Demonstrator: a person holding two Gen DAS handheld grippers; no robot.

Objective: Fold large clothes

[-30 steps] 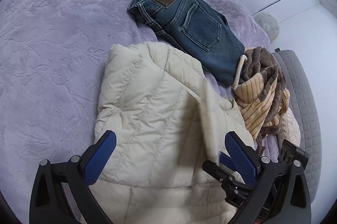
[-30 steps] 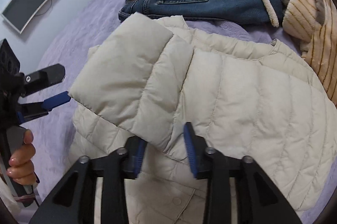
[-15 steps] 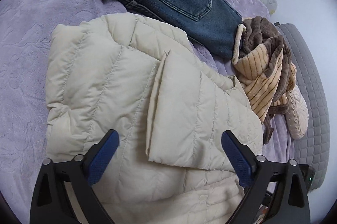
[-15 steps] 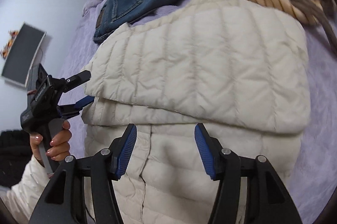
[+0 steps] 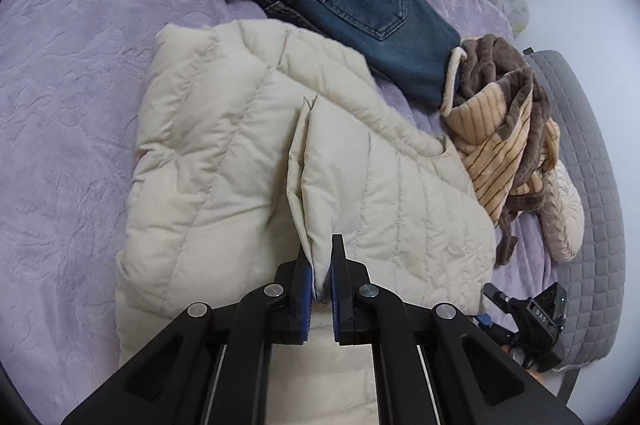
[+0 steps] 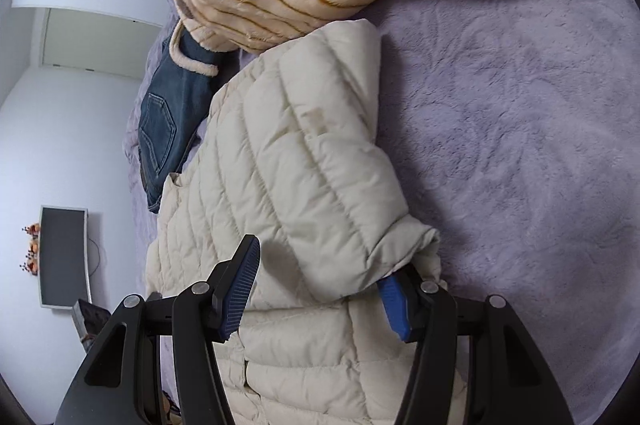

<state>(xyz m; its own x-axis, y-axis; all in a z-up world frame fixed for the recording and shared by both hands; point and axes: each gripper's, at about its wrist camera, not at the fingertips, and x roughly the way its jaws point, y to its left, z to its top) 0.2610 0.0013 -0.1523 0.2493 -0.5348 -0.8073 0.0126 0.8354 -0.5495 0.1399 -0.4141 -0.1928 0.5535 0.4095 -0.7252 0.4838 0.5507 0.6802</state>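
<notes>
Left wrist view: the left claw (image 5: 321, 275) pinches the folded sleeve edge of the cream puffer jacket (image 5: 224, 161), which lies on the purple bed (image 5: 68, 65) beside jeans (image 5: 348, 1). The right claw (image 6: 316, 295) is spread around the other sleeve. The jacket looks light, puffy and slippery; grip seams or cuffs.

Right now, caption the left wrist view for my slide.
Left hand-held gripper pinches cream puffer jacket's folded edge; jeans lie beyond.
</notes>
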